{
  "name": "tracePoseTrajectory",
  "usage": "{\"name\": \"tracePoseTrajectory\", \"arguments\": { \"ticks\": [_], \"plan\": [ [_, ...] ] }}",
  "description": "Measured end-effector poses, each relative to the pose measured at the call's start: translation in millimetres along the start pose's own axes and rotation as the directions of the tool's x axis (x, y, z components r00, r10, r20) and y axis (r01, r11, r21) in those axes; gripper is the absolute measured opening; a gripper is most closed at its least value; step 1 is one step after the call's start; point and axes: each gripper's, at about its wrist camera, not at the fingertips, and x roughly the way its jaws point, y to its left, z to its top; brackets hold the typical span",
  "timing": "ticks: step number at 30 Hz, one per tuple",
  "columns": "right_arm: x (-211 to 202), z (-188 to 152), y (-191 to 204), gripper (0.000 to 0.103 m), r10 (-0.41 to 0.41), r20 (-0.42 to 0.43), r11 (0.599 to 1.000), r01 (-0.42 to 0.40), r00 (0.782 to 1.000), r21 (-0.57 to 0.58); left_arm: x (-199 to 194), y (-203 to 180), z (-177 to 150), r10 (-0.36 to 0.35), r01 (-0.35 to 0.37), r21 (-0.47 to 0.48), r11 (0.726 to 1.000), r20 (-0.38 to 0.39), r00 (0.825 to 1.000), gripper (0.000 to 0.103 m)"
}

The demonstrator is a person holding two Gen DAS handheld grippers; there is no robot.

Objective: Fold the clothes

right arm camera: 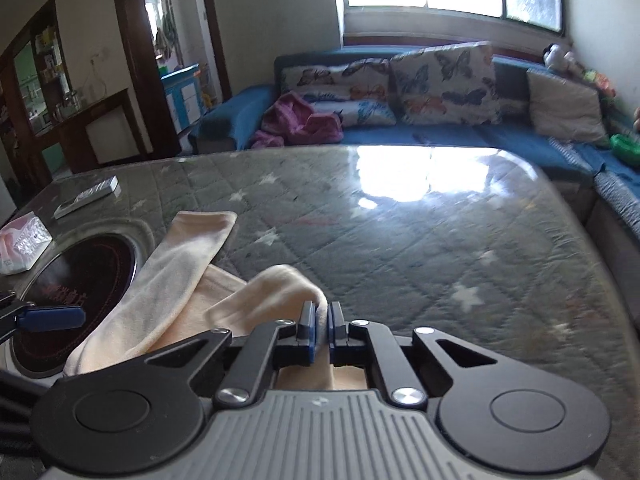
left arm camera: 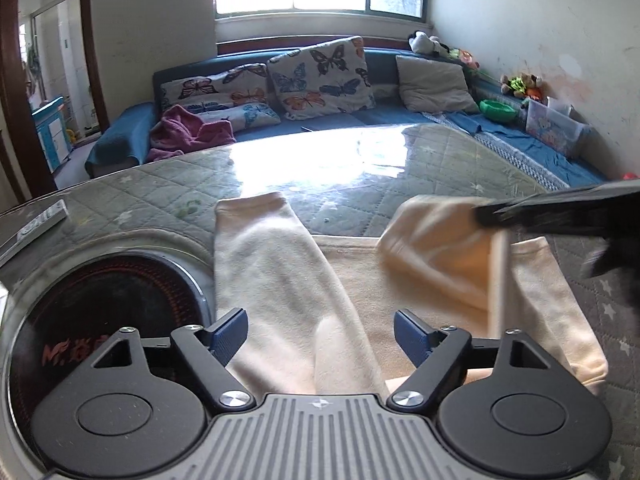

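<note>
Right gripper (right arm camera: 319,330) pinches a sleeve (right arm camera: 280,284) of the cream top (left arm camera: 360,280), mid-fold; left gripper (left arm camera: 320,334) hangs released; next, lay the sleeve across.

Right gripper (right arm camera: 320,330) pinching cream garment (right arm camera: 276,286) fold above quilted table (right arm camera: 440,248).

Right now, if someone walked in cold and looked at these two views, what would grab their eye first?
First, the cream garment spread on the quilted star-patterned table, one sleeve pinched and lifted by the right gripper while the left gripper hovers open above the other sleeve. Next, the dark round cooktop set into the table's left side. Behind, a blue sofa with butterfly cushions sits under a bright window.
</note>
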Motion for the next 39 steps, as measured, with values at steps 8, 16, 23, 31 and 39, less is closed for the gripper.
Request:
{"name": "tracePoseTrajectory", "arguments": {
  "ticks": [8, 16, 23, 31, 39],
  "plan": [
    [-103, -27, -45, 0.003, -0.155, 0.14, 0.987, 0.147, 0.978, 0.068, 7, -1, -7, -0.009, 0.009, 0.023, 1.0, -0.019, 1.0, 0.045],
    [-174, -95, -85, 0.002, -0.358, 0.119, 0.927, 0.338, 0.926, 0.164, -3, 1, -14, -0.012, 0.012, 0.014, 1.0, -0.003, 1.0, 0.017],
    [-165, -129, -107, 0.012, -0.319, 0.025, 0.926, 0.306, 0.947, 0.223, -15, 8, -19, 0.013, -0.013, 0.01, 1.0, 0.001, 1.0, 0.01],
    [-106, -129, -117, 0.036, -0.281, -0.05, 0.927, 0.285, 0.958, 0.242, -21, 12, -19, 0.029, -0.029, 0.01, 1.0, -0.005, 1.0, 0.011],
    [-120, -136, -112, 0.008, -0.295, -0.002, 0.938, 0.29, 0.956, 0.192, -21, 15, -19, 0.023, -0.023, -0.002, 1.0, 0.0, 1.0, 0.008]
  ]
}}
